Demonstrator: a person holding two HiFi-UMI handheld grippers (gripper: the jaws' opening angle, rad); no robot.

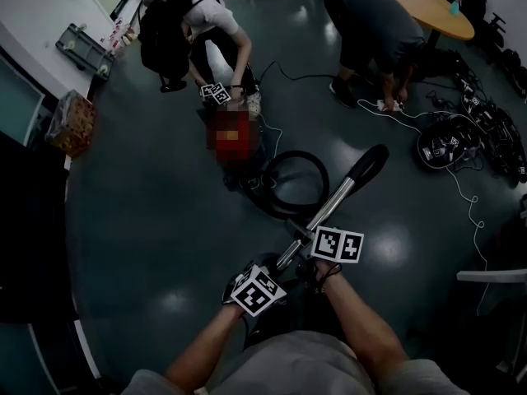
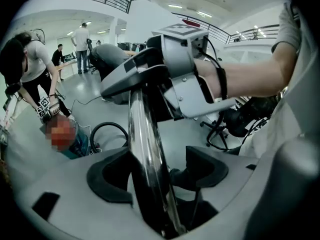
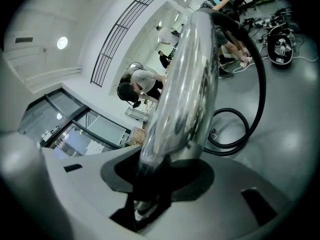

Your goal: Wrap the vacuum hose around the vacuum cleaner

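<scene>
The vacuum's chrome wand tube (image 1: 329,212) slants up to a black handle (image 1: 370,163). Beyond it the black hose (image 1: 292,183) lies in a loop on the dark floor beside the vacuum body (image 1: 247,178), which is partly hidden. My right gripper (image 1: 319,230) is shut on the tube (image 3: 185,84), with both pads hugging it (image 3: 160,176). My left gripper (image 1: 273,268) sits lower on the same tube (image 2: 142,134). Its jaws (image 2: 157,171) are open: the tube runs between them and there is a gap at the right pad. The right gripper (image 2: 185,59) shows just ahead in the left gripper view.
One person (image 1: 198,23) bends over the vacuum body with marker-cube grippers. Another person (image 1: 375,31) crouches by a round wooden table (image 1: 428,2). White cables (image 1: 469,196) and a black cable-covered device (image 1: 445,142) lie on the floor at right. A box (image 1: 70,122) stands at left.
</scene>
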